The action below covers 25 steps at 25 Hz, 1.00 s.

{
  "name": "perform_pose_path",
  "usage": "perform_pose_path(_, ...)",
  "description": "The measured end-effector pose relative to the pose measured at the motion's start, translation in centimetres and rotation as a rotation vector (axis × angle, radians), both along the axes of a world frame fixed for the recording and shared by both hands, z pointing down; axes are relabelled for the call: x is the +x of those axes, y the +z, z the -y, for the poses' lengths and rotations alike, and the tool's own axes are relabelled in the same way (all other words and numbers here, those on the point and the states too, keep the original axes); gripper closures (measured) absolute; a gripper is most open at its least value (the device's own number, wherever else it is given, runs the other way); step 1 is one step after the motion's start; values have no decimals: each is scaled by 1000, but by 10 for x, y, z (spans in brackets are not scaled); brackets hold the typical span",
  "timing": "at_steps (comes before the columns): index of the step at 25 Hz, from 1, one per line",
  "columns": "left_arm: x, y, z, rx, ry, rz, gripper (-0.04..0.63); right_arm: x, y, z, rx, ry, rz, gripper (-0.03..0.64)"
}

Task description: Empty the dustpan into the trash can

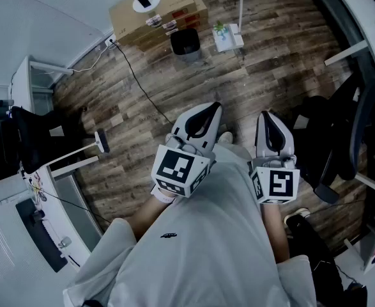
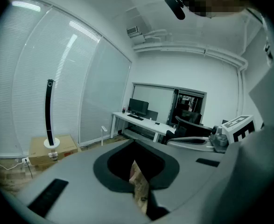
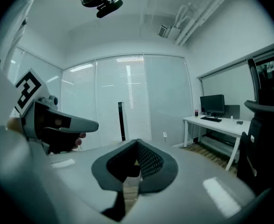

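Left claw (image 1: 213, 109) and right claw (image 1: 268, 117) are pressed together on nothing, trash can (image 1: 186, 43) sits far off; floor cable (image 1: 139, 85) may trip the walk over.

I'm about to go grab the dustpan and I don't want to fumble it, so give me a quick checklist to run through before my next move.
1. Left gripper empty: ok, jaws together on nothing.
2. Right gripper empty: ok, jaws together on nothing.
3. Jaws open for a grasp: not ok, both are shut.
4. Dustpan located: ok, on the floor beside the trash can, not held.
5. Trash can upright with an open top: ok.
6. What lies in the dustpan: cannot tell, too small in the head view.
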<state>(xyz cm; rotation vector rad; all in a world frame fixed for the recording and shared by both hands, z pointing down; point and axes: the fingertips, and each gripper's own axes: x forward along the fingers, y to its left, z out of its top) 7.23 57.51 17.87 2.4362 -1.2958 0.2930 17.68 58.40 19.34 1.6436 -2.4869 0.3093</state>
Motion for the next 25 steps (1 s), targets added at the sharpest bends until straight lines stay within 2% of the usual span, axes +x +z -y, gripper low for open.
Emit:
perform_pose_path(8, -2, 7, -9, -10, -18, 11, 588, -2, -4, -4, 7, -7, -9, 607)
perform_pose_path(14, 11, 9, -11, -18, 3, 20, 589, 20, -3, -10, 13, 54, 140, 607)
perform_pose_path(25, 18, 9, 1, -36, 7, 28, 589, 42, 11, -5, -15, 82, 155, 607)
